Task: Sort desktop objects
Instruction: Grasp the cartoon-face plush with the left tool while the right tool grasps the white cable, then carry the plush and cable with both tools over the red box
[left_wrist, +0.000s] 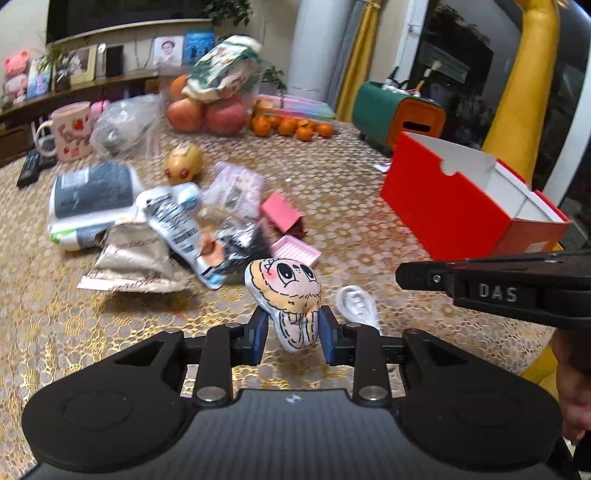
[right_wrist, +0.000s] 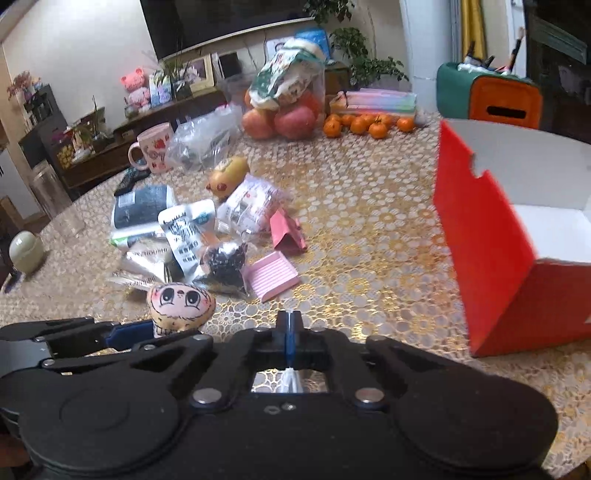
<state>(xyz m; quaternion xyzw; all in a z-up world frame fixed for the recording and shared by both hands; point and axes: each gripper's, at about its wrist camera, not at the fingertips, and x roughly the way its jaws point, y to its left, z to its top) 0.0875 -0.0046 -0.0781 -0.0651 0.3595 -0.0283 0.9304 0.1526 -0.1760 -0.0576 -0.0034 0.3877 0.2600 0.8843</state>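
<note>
The left gripper (left_wrist: 293, 328) pinches a cartoon-face plush toy (left_wrist: 286, 291) at lower centre, while the right gripper (right_wrist: 289, 334) is clamped on a white cable (right_wrist: 291, 380).

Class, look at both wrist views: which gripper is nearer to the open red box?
Right. The right gripper, shut on a white cable, sits just beside the red box. The left gripper, shut on the plush doll, is farther, across bare tablecloth.

Far beyond the gripper: tangerines (right_wrist: 364, 123) beside bagged apples (right_wrist: 282, 120); a strawberry mug (right_wrist: 155, 151) left; pink plush pigs (right_wrist: 135, 88) behind.
</note>
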